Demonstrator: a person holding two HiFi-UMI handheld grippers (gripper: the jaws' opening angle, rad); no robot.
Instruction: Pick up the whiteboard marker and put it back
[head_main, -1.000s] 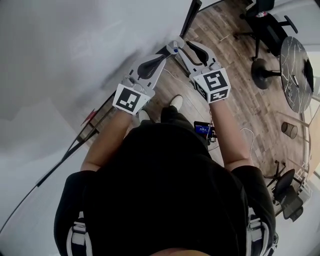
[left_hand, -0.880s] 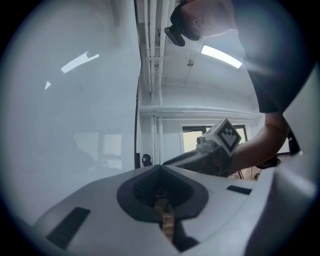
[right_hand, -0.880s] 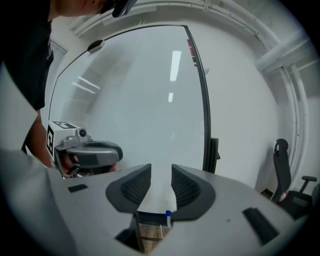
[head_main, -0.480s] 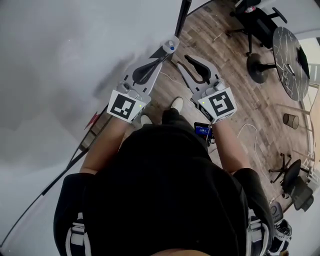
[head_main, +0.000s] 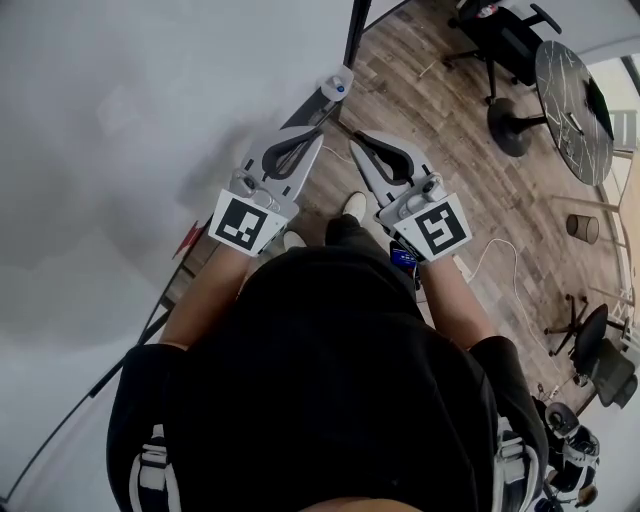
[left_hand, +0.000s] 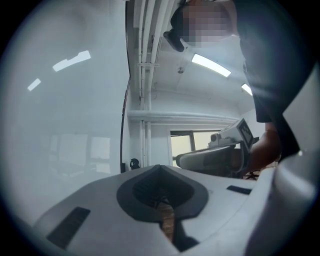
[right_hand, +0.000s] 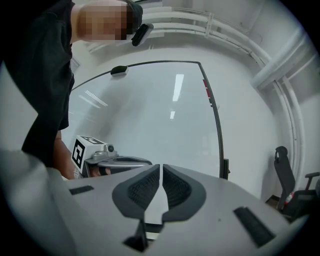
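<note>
A pale grey whiteboard (head_main: 120, 120) is filling the left of the head view. Its black-framed right edge is meeting a wooden plank floor (head_main: 440, 140), where a round dark table (head_main: 572, 100) and an office chair (head_main: 500, 30) are standing farther back. White pipes (left_hand: 145, 60) are running up the wall beside the board. The whiteboard marker (head_main: 336, 84), white with a blue end, is lying at the right end of the board's ledge (head_main: 168, 285), near the board's lower right corner. Both claws are hanging short of it, not touching it. The left claw (head_main: 320, 133) is pressing its jaws together on nothing. The right claw (head_main: 353, 148) has just been closing and is showing only a thin, empty slit.
</note>
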